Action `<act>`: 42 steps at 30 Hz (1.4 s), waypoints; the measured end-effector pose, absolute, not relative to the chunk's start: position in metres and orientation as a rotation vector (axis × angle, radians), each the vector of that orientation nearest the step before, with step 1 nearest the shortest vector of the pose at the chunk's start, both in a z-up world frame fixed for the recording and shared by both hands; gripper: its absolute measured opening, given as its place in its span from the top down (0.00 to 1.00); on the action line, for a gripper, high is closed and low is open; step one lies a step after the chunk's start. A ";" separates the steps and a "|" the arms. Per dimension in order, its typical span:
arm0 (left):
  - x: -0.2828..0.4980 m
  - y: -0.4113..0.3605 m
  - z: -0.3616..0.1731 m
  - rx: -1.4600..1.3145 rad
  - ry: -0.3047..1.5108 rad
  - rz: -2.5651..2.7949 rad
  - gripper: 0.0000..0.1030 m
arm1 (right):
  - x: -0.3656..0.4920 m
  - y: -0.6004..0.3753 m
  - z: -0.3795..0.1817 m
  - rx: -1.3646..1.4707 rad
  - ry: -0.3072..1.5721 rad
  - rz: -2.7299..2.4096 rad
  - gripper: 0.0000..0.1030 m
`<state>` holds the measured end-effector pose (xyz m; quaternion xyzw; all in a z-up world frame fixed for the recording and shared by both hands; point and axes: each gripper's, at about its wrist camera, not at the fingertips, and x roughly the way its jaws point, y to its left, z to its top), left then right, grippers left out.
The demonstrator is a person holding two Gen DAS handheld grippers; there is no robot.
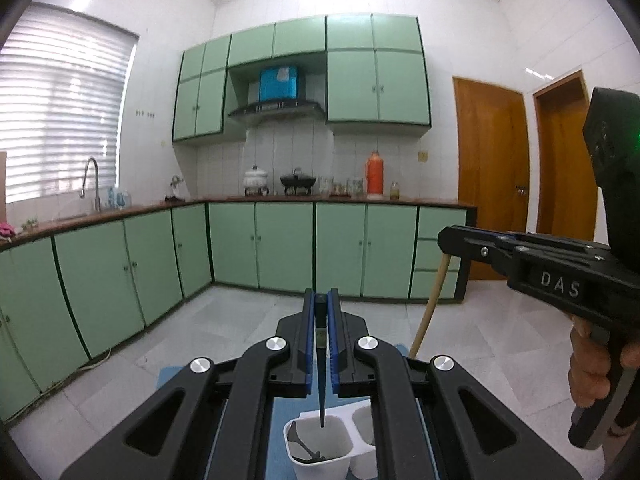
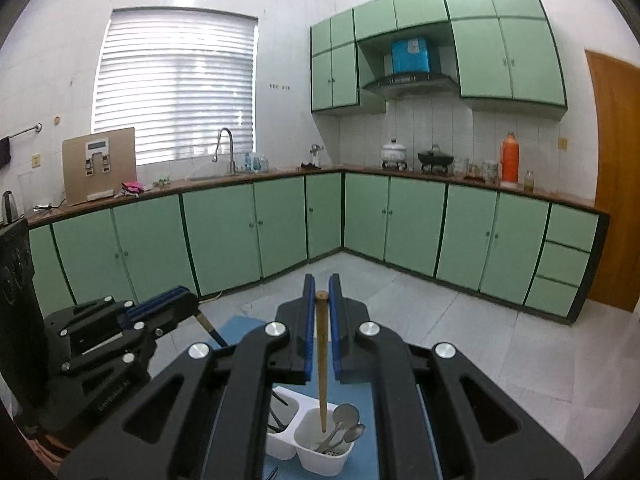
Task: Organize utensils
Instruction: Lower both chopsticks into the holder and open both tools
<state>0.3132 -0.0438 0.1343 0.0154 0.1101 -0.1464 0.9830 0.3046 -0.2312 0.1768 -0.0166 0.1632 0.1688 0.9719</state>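
Observation:
My left gripper [image 1: 320, 300] is shut on a dark chopstick [image 1: 321, 360] that hangs point-down. Its tip hovers over a compartment of the white utensil caddy [image 1: 340, 466], where a dark spoon [image 1: 306, 446] lies. At the right of that view, my right gripper [image 1: 445, 237] holds a wooden chopstick [image 1: 430, 308]. In the right wrist view my right gripper [image 2: 321, 285] is shut on that wooden chopstick [image 2: 322, 360]. Its tip is at the caddy [image 2: 320, 465] compartment holding metal spoons [image 2: 345, 420]. My left gripper [image 2: 188, 300] is at the left, its dark chopstick [image 2: 214, 331] slanting down.
The caddy stands on a blue mat [image 2: 240, 330]. Green floor cabinets [image 2: 224, 232] line the far walls beyond a tiled floor, with an orange flask [image 2: 509, 158] on the counter. Wooden doors [image 1: 492, 176] are at the right. A hand [image 1: 592, 364] grips the right tool.

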 end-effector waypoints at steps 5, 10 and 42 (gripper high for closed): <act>0.345 -0.048 0.106 0.035 0.289 -0.288 0.94 | 0.327 -0.230 0.141 -0.009 0.388 0.345 0.94; 0.360 -0.048 0.081 0.035 0.339 -0.280 0.94 | 0.335 -0.229 0.114 0.005 0.429 0.346 0.94; 0.336 -0.006 0.068 -0.038 0.316 -0.206 0.32 | 0.298 -0.264 0.082 0.071 0.387 0.206 0.38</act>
